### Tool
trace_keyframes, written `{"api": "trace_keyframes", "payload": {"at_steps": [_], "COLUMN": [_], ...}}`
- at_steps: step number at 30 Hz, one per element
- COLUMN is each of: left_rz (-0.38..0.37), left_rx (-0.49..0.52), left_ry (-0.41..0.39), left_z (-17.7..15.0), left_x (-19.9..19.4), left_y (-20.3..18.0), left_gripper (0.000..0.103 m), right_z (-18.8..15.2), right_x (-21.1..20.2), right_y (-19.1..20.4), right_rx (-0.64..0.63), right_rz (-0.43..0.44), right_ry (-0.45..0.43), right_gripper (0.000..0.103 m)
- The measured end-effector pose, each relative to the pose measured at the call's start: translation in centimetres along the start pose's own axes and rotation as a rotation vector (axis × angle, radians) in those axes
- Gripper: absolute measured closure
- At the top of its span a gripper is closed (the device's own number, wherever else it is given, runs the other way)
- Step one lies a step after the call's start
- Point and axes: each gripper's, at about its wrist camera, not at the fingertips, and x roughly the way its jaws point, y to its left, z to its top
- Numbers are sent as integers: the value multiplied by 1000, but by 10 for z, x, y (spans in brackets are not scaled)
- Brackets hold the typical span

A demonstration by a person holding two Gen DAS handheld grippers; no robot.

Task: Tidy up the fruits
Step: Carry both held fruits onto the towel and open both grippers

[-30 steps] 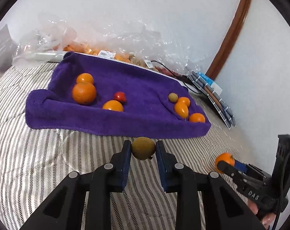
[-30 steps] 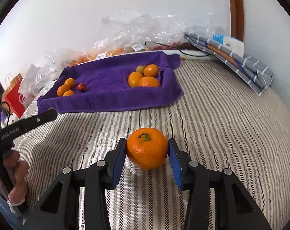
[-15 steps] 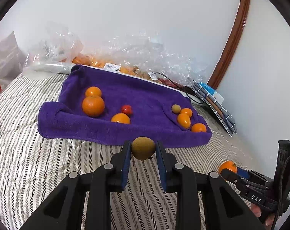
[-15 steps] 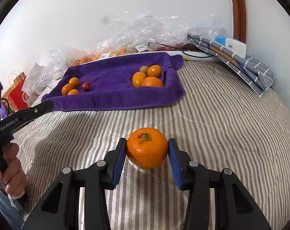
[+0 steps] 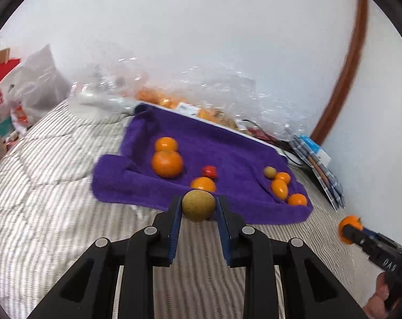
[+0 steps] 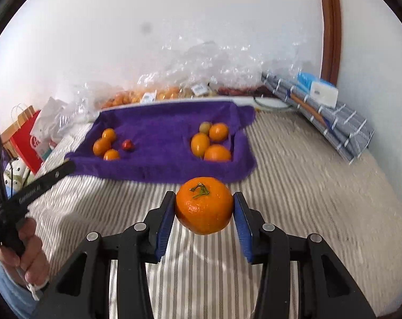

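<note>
Purple terry cloth makes up the sorting ground: a folded purple towel [image 5: 227, 146] lies in the middle of the left wrist view on a grey-and-white striped bed cover [image 5: 55, 199], and fruit already sits on it in two clusters. On its left part lie larger round oranges [image 5: 167, 163] with a small red tomato-like fruit [image 5: 209, 171] beside them; on its right part lie small oval orange kumquat-like fruits [image 5: 279, 188] and one small yellow-green fruit [image 5: 269, 171].

At lower centre of that view the left hand-held gripper [image 5: 198, 207] pinches a small round yellow-green fruit [image 5: 198, 205], held clear of the bed just in front of the towel's near edge. At lower centre of the right wrist view the right hand-held gripper [image 6: 204, 207] clamps a round orange mandarin with a green stem [image 6: 204, 204], also off the bed and short of the towel.

The step in hand looks like carrying both fruits to the towel. Next, each probably has to go over the raised near fold and down beside its like: the green fruit toward the right cluster, the mandarin toward the left one, so the two paths may cross.

Crinkled clear plastic bags of fruit [image 6: 201, 79] line the wall behind the towel, a red paper bag [image 6: 25, 135] stands at far left, and a folded grey checked cloth [image 6: 333, 125] lies at right, all well apart from the route.
</note>
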Motion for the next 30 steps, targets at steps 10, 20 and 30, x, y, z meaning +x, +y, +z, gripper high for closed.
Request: {"api": "trace_keyframes", "payload": {"at_steps": [10,20,30], "left_rz": [74,113,129], "left_rx": [33,35,42], "left_ry": [-36,38,46], "left_z": [72,97,86], "left_x": [-27,50,97], "left_y": [25,35,43], "left_gripper": [78,78,78], "right_z": [54,82,76], "right_x": [28,89,141], "right_y": [12,32,34], "right_rx": [21,7,0], "right_rz": [53,90,137], "right_ry": [-36,-2,40], "right_gripper": [60,60,60]}}
